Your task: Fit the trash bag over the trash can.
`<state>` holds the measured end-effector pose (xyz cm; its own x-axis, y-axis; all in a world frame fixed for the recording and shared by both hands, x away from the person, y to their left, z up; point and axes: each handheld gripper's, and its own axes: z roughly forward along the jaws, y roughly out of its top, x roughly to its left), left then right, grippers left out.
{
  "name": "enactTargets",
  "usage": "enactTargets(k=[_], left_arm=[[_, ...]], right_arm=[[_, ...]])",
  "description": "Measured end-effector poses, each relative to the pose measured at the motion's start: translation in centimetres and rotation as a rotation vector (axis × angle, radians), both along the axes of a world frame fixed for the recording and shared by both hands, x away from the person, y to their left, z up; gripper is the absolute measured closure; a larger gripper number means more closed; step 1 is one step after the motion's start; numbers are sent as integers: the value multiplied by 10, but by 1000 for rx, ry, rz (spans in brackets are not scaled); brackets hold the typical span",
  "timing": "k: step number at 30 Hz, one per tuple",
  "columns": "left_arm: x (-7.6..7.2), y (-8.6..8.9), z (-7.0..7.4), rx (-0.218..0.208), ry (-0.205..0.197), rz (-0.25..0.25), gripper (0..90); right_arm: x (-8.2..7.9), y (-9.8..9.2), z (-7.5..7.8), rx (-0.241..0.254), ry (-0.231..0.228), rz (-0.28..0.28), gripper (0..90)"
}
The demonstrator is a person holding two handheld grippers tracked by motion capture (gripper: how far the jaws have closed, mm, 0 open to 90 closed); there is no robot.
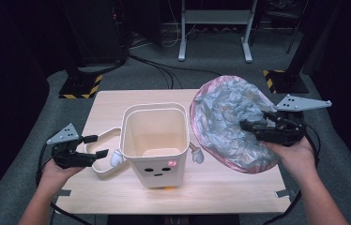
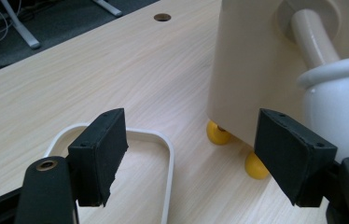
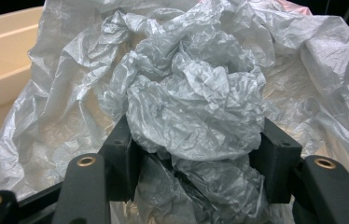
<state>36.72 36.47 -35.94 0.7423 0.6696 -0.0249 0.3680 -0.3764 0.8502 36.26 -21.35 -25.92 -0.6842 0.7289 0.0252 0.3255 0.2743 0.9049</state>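
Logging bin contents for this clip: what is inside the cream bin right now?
The cream bin looks empty from the high view: bare inner walls and part of the floor show. The near wall hides the front of the floor. The crumpled bag is outside, beside it.

The left gripper (image 2: 189, 156) hangs with jaws apart beside the cream bin (image 2: 252, 70); a white rim (image 2: 165, 149) lies left of the bin's yellow feet (image 2: 218, 134).

bin (image 1: 155, 140) mid-table (image 1: 220, 187) | loose rim (image 1: 99, 154) left (touching it) | crumpled bag (image 1: 230, 124) right
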Motion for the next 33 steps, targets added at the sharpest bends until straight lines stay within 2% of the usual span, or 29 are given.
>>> enactTargets(k=[9,17,33], left_arm=[[-4,-5,11,13,-21,-14,265],[-9,-3,18,4,-48,-2,268],[-6,0,17,-7,-49,26,269]], right_arm=[[-5,9,12,14,9,53,416],[-11,19,22,24,2,96,415],[-1,64,21,50,7,191,415]])
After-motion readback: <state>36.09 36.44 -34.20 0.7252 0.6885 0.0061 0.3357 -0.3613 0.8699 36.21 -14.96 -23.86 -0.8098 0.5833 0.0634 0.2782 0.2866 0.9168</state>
